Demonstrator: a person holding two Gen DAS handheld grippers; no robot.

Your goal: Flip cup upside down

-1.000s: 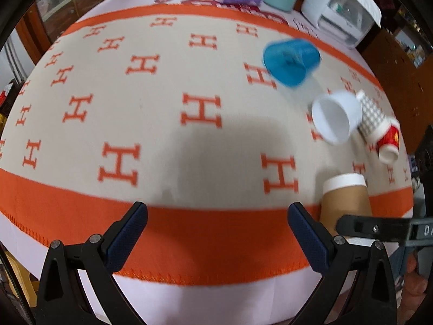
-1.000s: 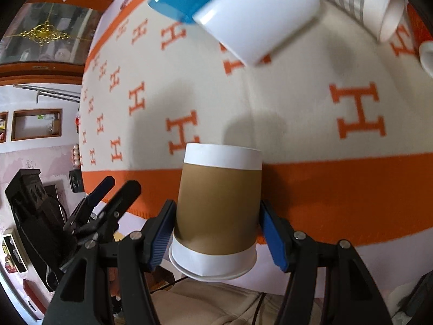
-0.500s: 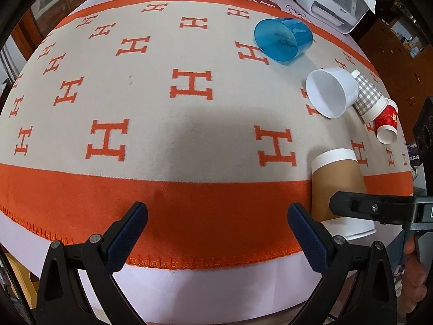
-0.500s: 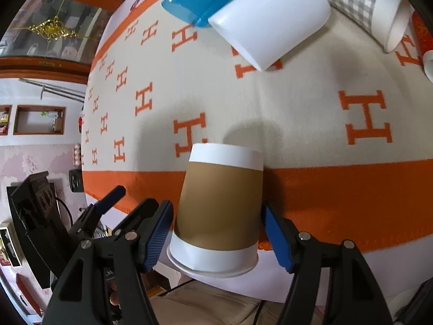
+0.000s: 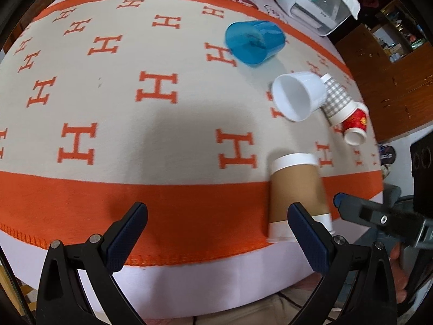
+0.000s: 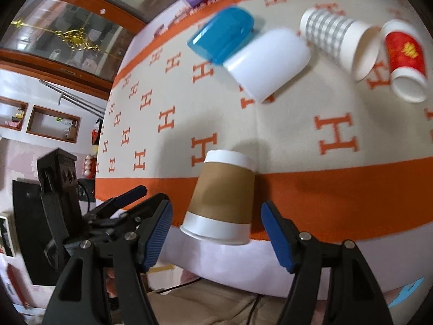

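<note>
Right wrist view: brown paper cup (image 6: 223, 199) is standing upside down, wide rim down, on the orange border of the H-patterned cloth (image 6: 311, 124), near the table's front edge. Right gripper (image 6: 216, 233) is sitting just in front of the brown cup with fingers spread apart, a gap showing on both sides, nothing gripped. Behind the brown cup, a white cup (image 6: 268, 63) is lying on its side, with a blue plastic cup (image 6: 222, 35) touching it at the far left. Right of the white cup, a checked paper cup (image 6: 338, 43) and a red paper cup (image 6: 404, 51) are also lying down. Left wrist view: left gripper (image 5: 216, 238) is hanging over the cloth edge left of the brown cup (image 5: 296, 189), fingers wide apart and holding nothing. White printer (image 5: 316, 2) is sitting at the far corner.
</note>
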